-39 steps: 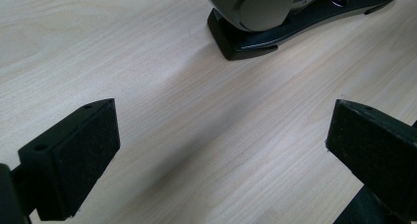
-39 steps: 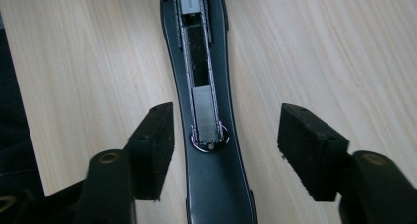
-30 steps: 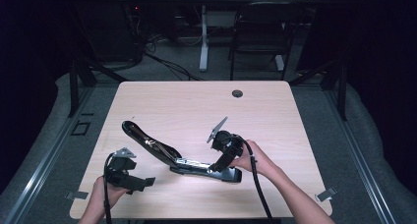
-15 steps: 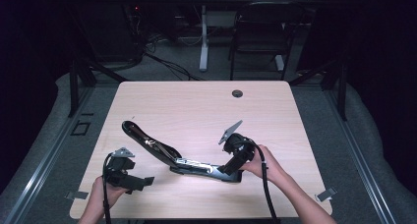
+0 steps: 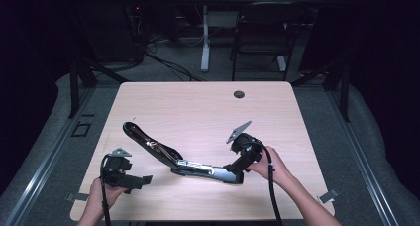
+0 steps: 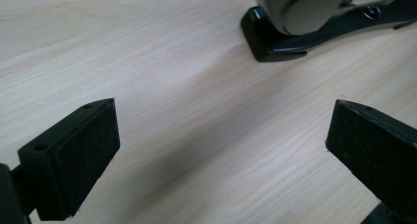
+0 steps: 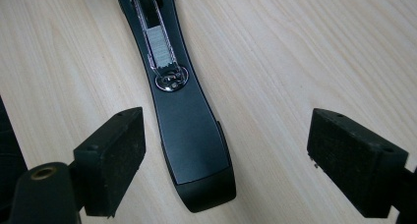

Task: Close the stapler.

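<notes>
A black stapler (image 5: 198, 167) lies swung open on the wooden table (image 5: 198, 112), its top arm (image 5: 148, 141) raised toward the left. Its flat base (image 7: 192, 135) shows a metal staple channel. My right gripper (image 5: 234, 170) is at the base's right end and points down at it. In the right gripper view the base end lies between the right gripper's (image 7: 228, 155) wide-apart pads (image 7: 118, 155), touching neither. My left gripper (image 5: 140, 181) is open near the table's front left, apart from the stapler. The left gripper (image 6: 221, 155) has bare wood between its jaws, with the stapler's end (image 6: 295, 17) farther off.
A small round grommet (image 5: 239, 94) sits in the table near its far edge. A chair (image 5: 260, 37) and a table leg (image 5: 205, 37) stand beyond the table. The person's hands rest at the table's front edge.
My right gripper has slid to the right along the stapler base to its end. The left gripper and the stapler have stayed put.
</notes>
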